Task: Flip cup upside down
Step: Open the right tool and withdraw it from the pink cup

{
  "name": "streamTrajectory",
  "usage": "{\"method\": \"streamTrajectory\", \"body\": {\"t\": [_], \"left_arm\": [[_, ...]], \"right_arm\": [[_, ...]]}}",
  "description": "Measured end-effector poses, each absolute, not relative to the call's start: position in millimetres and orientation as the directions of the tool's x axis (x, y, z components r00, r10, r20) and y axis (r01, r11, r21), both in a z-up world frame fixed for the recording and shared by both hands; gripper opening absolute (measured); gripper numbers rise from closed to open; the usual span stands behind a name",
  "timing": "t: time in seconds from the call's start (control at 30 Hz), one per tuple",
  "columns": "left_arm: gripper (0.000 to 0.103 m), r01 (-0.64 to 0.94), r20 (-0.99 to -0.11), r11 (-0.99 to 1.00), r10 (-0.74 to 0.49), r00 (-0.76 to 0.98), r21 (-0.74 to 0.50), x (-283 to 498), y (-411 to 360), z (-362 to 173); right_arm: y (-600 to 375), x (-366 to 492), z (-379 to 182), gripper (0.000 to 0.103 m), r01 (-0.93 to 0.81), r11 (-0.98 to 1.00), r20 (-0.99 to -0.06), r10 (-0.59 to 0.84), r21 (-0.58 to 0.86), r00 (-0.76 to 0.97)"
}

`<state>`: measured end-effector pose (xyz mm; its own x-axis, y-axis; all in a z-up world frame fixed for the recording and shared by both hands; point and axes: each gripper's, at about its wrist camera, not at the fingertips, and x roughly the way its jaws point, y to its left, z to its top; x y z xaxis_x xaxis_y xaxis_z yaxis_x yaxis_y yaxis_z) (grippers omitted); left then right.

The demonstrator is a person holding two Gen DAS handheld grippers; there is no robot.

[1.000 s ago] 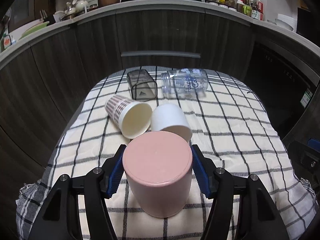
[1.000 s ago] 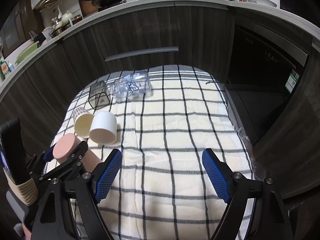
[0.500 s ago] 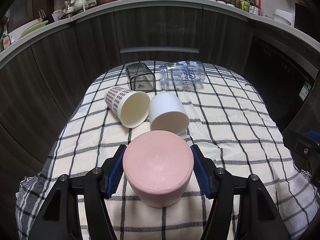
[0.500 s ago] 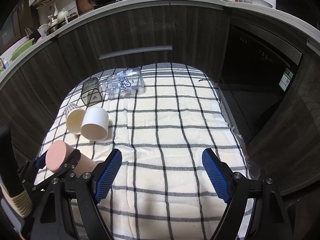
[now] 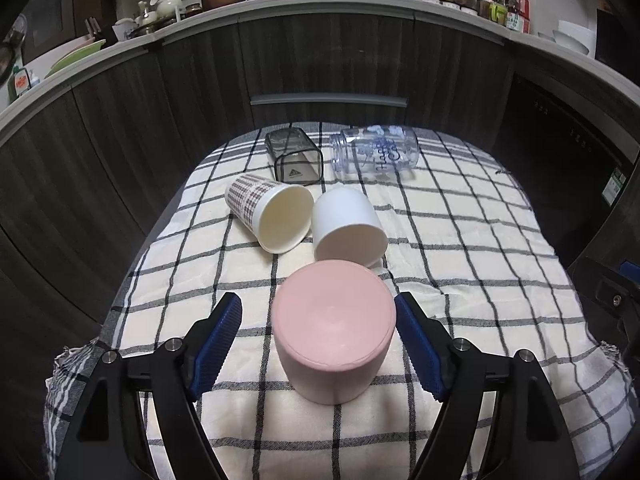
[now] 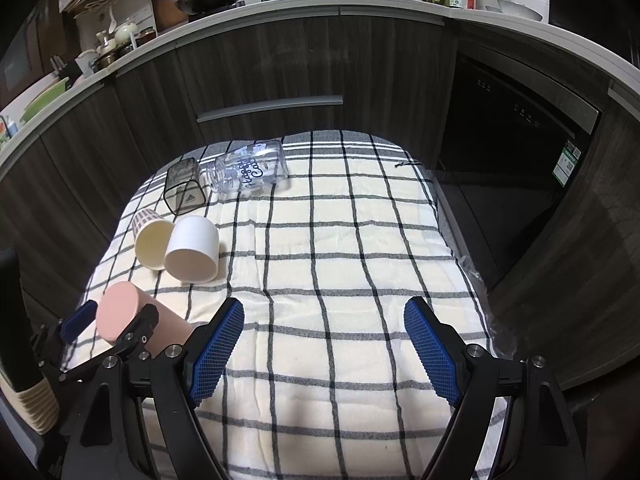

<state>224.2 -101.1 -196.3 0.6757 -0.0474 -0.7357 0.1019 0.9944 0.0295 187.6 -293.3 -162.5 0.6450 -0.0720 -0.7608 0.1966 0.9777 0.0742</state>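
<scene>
The smooth pink plastic cup [image 5: 334,330] stands upside down on the black-and-cream checked cloth [image 5: 460,248], between the left gripper's [image 5: 318,346] spread blue pads — neither touching it. The right gripper [image 6: 324,354] hangs wide apart — holding nothing.

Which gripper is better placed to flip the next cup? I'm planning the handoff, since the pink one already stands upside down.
Left. The left gripper is open around the pink cup, and the white cup lies on its side just beyond. The right gripper hangs open over bare cloth, farther away.
</scene>
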Motion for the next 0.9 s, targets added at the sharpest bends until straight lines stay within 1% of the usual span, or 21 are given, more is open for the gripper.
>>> {"method": "streamTrajectory", "body": {"t": [0.1,0.4,0.57,0.9], "left_arm": [[0.083,0.105,-0.723,0.994,-0.060,0.689,0.017,218.7,-99.0,-185.6],[0.084,0.119,-0.690,0.993,-0.098,0.717,-0.017,201.9,-93.9,-151.8],[0.085,0.108,-0.677,0.994,-0.086,0.731,-0.010,191.1,-88.1,-135.7],[0.086,0.077,-0.645,0.996,-0.085,0.760,-0.041,151.9,-60.0,-108.3]], "right_arm": [[-291.3,182.6,-153.9,0.082,0.194,0.978,-0.748,-0.075,0.072,0.659],[-281.4,168.5,-129.2,0.082,0.178,0.982,-0.710,-0.078,0.067,0.699],[-273.4,157.5,-116.5,0.082,0.173,0.983,-0.689,-0.083,0.063,0.720],[-249.1,121.6,-90.6,0.083,0.146,0.988,-0.641,-0.080,0.051,0.764]]}}
